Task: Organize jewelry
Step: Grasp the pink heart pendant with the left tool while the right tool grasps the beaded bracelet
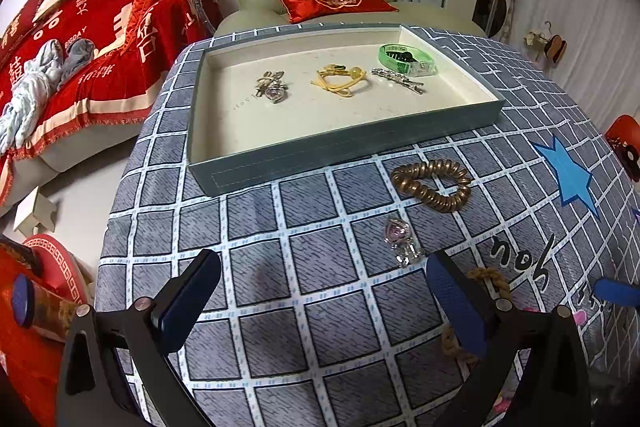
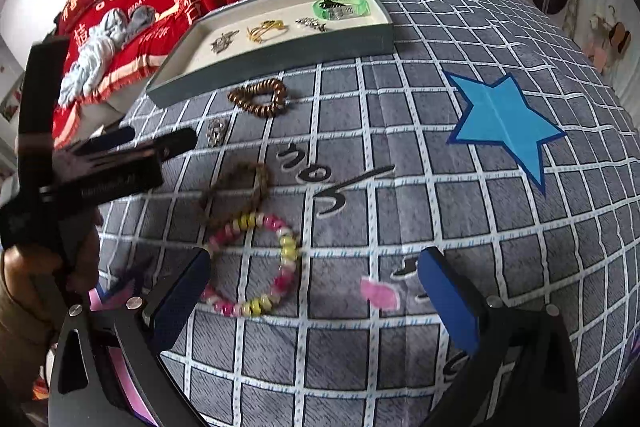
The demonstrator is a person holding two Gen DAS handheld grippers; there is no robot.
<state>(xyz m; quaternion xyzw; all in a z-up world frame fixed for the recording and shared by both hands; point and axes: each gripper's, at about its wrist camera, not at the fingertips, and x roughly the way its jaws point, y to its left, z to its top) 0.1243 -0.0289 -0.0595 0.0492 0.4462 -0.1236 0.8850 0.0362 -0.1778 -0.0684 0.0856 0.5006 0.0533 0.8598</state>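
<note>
— How far along are you?
— Four pieces lie in the tray (image 1: 344,143); a coil tie (image 1: 432,187), a charm (image 1: 400,241), a brown bracelet (image 2: 236,193) and a bead bracelet (image 2: 260,263) wait on the tabletop (image 1: 280,267).
— And your hands?
— My left hand-held gripper (image 1: 324,303) gapes wide, empty; my right hand-held gripper (image 2: 316,299) too, near the beads.

The tablecloth (image 1: 256,227) was a woven cloth, matt and a little rough. The tray (image 1: 340,147) looked covered in matt grey-blue fabric, with a pale smooth lining. The coil tie (image 1: 432,185) was glossy bronze plastic. The bangle (image 1: 406,61) was clear green plastic. The beads (image 2: 256,259) were shiny. The pads (image 1: 456,303) were matt blue, finely textured.
</note>
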